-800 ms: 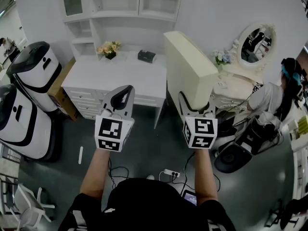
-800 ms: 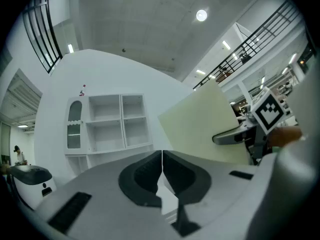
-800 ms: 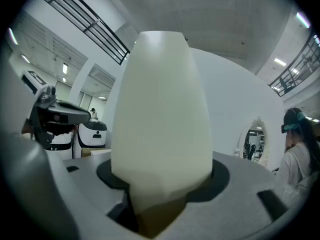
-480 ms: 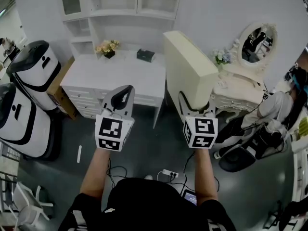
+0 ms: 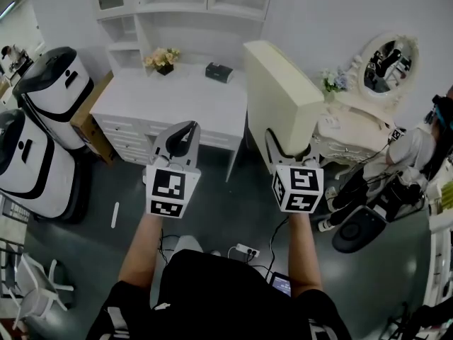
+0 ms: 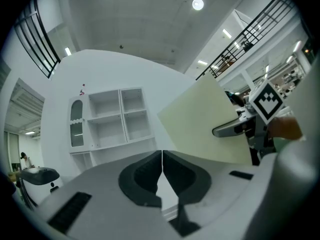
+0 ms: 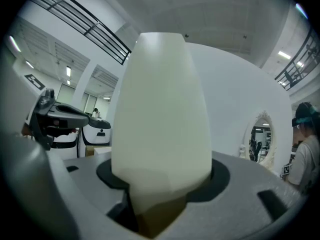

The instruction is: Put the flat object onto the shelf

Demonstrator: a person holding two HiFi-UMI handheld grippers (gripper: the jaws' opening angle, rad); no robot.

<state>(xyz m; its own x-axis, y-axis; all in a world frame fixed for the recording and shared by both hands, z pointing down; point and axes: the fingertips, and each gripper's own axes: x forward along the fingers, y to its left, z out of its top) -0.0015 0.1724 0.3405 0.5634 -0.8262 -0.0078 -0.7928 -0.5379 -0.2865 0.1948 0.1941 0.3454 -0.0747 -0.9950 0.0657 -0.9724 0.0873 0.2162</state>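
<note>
Right claw (image 5: 289,149) clamped on upright cream flat rectangular board (image 5: 279,91), left claw (image 5: 182,134) closed and empty, white table (image 5: 141,108) bearing flower bunch (image 5: 161,58) and dark box (image 5: 218,71) stood beneath white shelf unit (image 5: 185,9)

Both forearms reach forward side by side, with the grippers level. The left gripper (image 5: 185,129) has its fingers pressed together and empty. The right gripper (image 5: 290,151) clamps a flat cream panel (image 5: 282,94), held upright.

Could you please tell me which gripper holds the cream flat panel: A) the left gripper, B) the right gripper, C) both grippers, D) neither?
B: the right gripper has its jaws clamped on the cream flat panel, while the left gripper is shut on nothing.
</note>
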